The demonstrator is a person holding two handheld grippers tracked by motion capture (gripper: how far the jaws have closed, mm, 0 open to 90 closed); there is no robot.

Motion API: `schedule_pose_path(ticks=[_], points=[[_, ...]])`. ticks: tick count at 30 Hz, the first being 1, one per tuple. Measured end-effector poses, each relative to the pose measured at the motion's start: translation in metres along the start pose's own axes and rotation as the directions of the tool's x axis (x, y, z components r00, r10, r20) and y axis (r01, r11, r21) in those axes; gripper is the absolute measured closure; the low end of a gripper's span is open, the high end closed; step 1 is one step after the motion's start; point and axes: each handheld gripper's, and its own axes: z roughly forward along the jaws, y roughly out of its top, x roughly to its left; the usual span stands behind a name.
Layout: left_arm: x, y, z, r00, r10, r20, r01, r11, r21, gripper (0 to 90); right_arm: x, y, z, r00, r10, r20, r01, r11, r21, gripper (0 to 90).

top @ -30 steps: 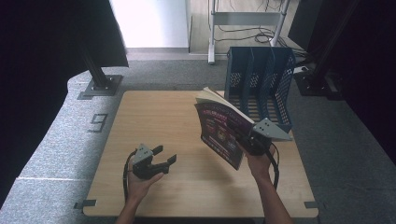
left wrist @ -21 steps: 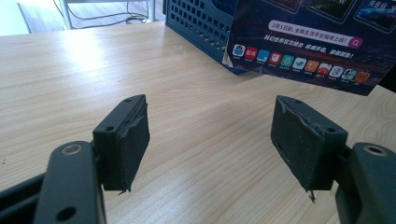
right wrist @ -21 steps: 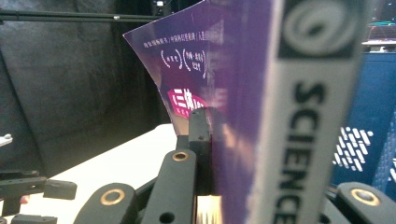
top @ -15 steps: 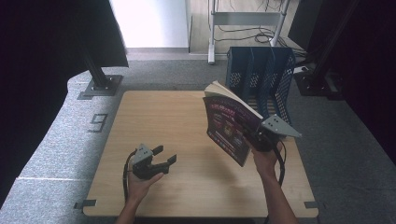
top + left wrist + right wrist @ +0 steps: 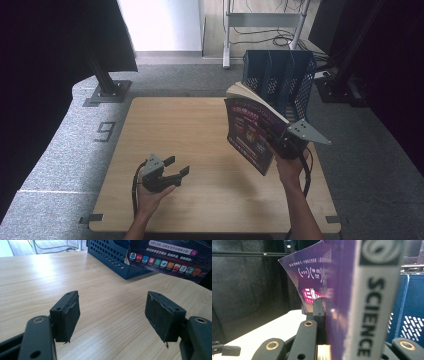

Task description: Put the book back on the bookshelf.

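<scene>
A thick book with a purple cover (image 5: 248,131) hangs tilted above the right side of the wooden table (image 5: 200,125), just in front of a blue mesh file rack (image 5: 280,80). My right gripper (image 5: 276,141) is shut on the book's lower edge. In the right gripper view the spine (image 5: 372,302) reads "SCIENCE", and one black jaw presses the purple cover (image 5: 322,272). My left gripper (image 5: 177,167) rests low over the table's front left with its jaws open and nothing between the pads (image 5: 68,315). In the left gripper view the rack (image 5: 112,257) and the book's cover (image 5: 170,257) lie ahead.
The file rack stands upright at the table's back right corner, with several slots. Grey carpet (image 5: 75,140) surrounds the table, and a black stand foot (image 5: 107,92) sits off the back left. Bare tabletop lies between the two hands.
The right gripper has carried the book a little to the right and upward, closer to the blue rack. The left gripper has stayed where it was.
</scene>
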Motion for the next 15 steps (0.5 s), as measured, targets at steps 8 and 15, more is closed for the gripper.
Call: schedule_pose_path(ticks=[8, 15], points=[[-0.001, 0.000, 0.000, 1.0000, 0.000, 0.004, 0.000, 1.0000, 0.001, 28.1, -0.004, 0.005, 0.000, 0.9998, 0.000, 0.018, 0.000, 1.000, -0.006, 81.8], [0.000, 0.000, 0.000, 1.0000, -0.001, 0.003, 0.001, 1.0000, 0.001, 28.1, -0.008, 0.011, 0.000, 0.9993, 0.001, 0.037, -0.001, 1.000, -0.013, 81.8]])
